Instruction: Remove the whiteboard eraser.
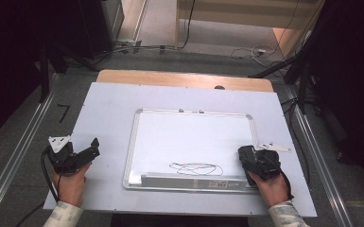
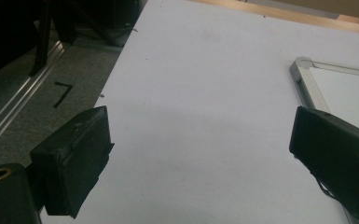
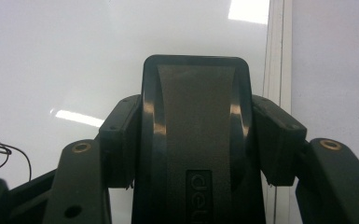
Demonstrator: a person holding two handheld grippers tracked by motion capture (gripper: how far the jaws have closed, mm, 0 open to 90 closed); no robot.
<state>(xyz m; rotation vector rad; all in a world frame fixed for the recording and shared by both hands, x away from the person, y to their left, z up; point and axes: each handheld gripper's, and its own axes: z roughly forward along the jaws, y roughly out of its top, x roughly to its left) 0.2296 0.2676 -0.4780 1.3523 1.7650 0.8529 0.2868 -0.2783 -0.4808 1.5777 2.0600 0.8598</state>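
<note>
i'm clamping the eraser (image 3: 196, 140) in my right gripper (image 1: 253, 161) over the whiteboard (image 1: 189, 137), while my left gripper (image 1: 82, 153) is sitting open.

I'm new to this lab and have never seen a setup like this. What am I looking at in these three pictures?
A person sits at a table holding a two-jaw tool in each hand. The high view looks down from above. The other two pictures come from cameras riding on each tool, looking along its black jaws.

On the table lies a whiteboard with a thin black scribble near its lower edge.

The right gripper is shut on a black eraser, over the board's right edge. The left gripper stands open and holds nothing, above the bare table left of the board.
</note>
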